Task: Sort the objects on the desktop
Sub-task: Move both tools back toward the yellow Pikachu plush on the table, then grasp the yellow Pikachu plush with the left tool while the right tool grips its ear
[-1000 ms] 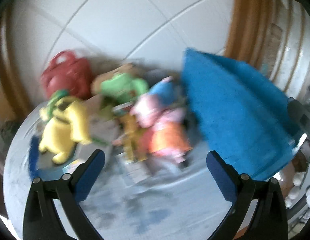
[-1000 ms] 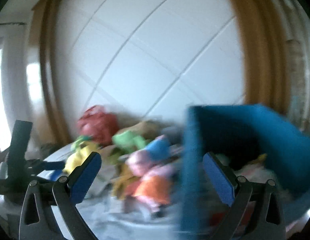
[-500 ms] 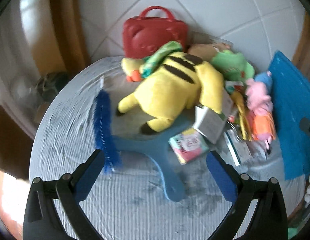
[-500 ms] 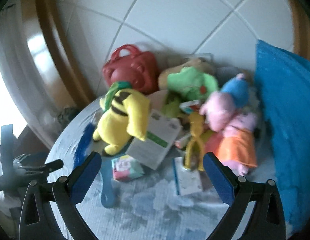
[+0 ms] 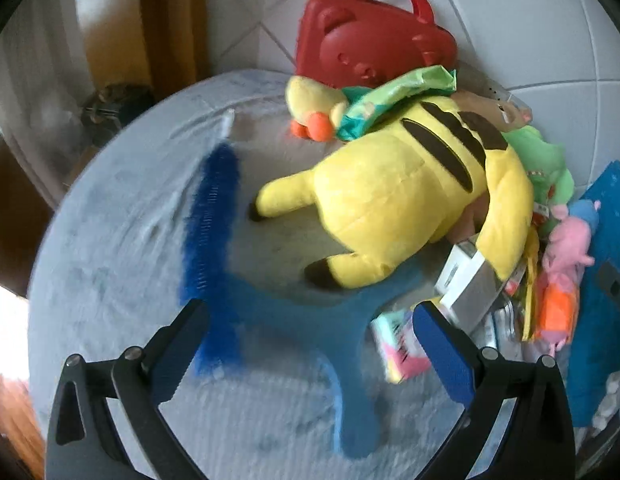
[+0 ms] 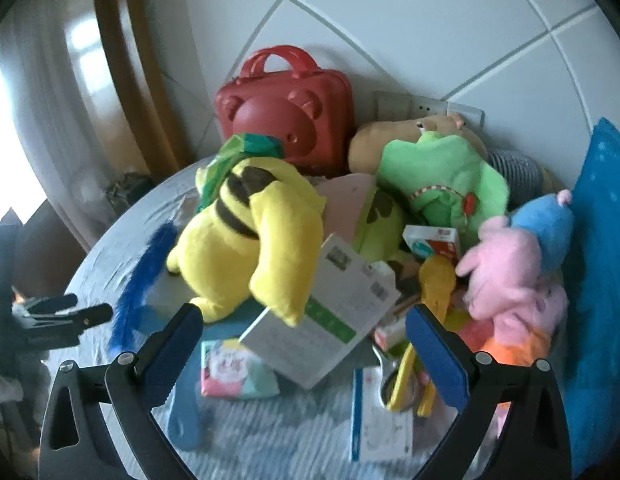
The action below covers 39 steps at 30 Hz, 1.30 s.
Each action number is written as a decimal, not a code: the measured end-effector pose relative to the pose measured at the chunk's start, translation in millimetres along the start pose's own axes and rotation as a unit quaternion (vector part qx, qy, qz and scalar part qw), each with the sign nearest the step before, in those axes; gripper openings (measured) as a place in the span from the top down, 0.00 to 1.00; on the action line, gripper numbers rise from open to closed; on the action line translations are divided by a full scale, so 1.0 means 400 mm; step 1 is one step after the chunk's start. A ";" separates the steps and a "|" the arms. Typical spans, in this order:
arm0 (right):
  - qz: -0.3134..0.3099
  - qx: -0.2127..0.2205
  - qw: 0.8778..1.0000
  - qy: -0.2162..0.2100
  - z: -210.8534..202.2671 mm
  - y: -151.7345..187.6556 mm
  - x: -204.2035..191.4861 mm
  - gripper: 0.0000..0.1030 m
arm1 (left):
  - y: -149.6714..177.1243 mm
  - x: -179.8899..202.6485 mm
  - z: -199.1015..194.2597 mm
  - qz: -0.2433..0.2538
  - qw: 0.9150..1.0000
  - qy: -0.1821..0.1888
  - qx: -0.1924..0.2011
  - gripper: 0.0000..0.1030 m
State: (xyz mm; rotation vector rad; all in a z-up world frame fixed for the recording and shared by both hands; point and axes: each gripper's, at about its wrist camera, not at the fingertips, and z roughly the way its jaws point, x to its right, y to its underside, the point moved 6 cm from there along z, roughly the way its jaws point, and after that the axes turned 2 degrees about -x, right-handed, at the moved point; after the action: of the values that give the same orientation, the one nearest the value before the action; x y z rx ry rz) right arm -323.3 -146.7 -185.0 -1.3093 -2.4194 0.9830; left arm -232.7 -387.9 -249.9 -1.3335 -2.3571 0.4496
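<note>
Both grippers hang over the bench point(image 5: 110, 240) with fingers spread wide, nothing in either. Left gripper point(image 5: 310, 344) sits above the blue brush point(image 5: 214, 216), right next to the yellow plush point(image 5: 397, 204). Right gripper point(image 6: 302, 350) is over the white box point(image 6: 329, 320) leaning on that plush, red case point(image 6: 286, 120) behind by the wall.

I think I am looking into a home. A round table point(image 6: 110, 232) with a pale cloth sits by a white tiled wall point(image 6: 409, 28), piled with soft toys: a yellow plush point(image 6: 246, 240), a pink pig point(image 6: 509, 264), a green one point(image 6: 441, 176), plus a red toy case point(image 6: 286, 120) and a wall socket point(image 6: 425, 110)
</note>
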 end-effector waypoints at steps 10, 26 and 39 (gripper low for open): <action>0.046 -0.004 0.999 0.016 0.112 0.001 0.042 0.00 | -0.013 0.125 0.261 0.089 0.995 0.023 -0.050 0.00; -0.025 -0.013 0.998 -0.061 0.356 -0.179 -0.093 0.00 | -0.093 -0.054 0.329 0.082 0.996 0.004 -0.036 0.47; -0.017 -0.079 0.996 -0.037 0.425 -0.114 -0.160 0.00 | -0.110 -0.068 0.261 0.154 0.987 0.048 -0.015 0.11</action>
State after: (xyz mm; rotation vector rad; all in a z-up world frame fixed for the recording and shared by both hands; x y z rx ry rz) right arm -397.8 -292.4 -275.9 -1.2968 -2.6140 0.8626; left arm -303.1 -442.0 -325.3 -1.7041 -2.0933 0.4270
